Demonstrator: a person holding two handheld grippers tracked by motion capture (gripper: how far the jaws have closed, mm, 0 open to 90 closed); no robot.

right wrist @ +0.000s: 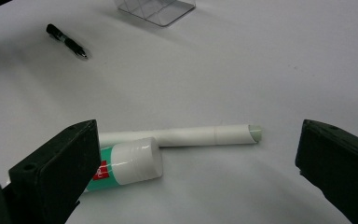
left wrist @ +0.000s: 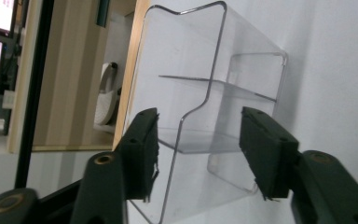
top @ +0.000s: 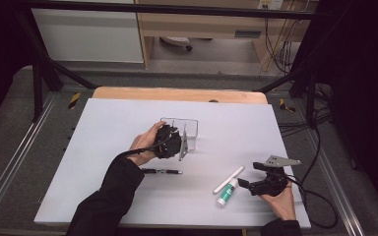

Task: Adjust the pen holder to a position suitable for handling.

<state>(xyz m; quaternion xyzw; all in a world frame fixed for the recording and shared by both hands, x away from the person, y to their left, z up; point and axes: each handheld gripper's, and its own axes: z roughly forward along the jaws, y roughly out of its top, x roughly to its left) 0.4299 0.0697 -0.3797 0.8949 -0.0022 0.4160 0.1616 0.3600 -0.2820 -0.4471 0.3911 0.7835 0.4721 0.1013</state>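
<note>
Left gripper [top: 184, 142] sits at the clear acrylic divided organizer box [top: 184, 129], mid-table toward the far side. In the left gripper view the front wall of the box [left wrist: 200, 107] runs between the jaws, but the pads stand off it on both sides: jaws released, nothing gripped.

Judged step: box placed upright; release done or nearly so. Next move likely calls for backing the left gripper straight off without catching the thin wall.

Right gripper [top: 244, 183] rests near the table's near right corner, jaws spread wide and empty, facing the white cylindrical pen [right wrist: 186, 135] and the green-and-white glue stick tube [right wrist: 121, 165], which lie touching.

A black pen [top: 161, 171] lies near the left forearm. White table surface [top: 103, 128] has open room left of the box; its near edge runs close by the right hand.
</note>
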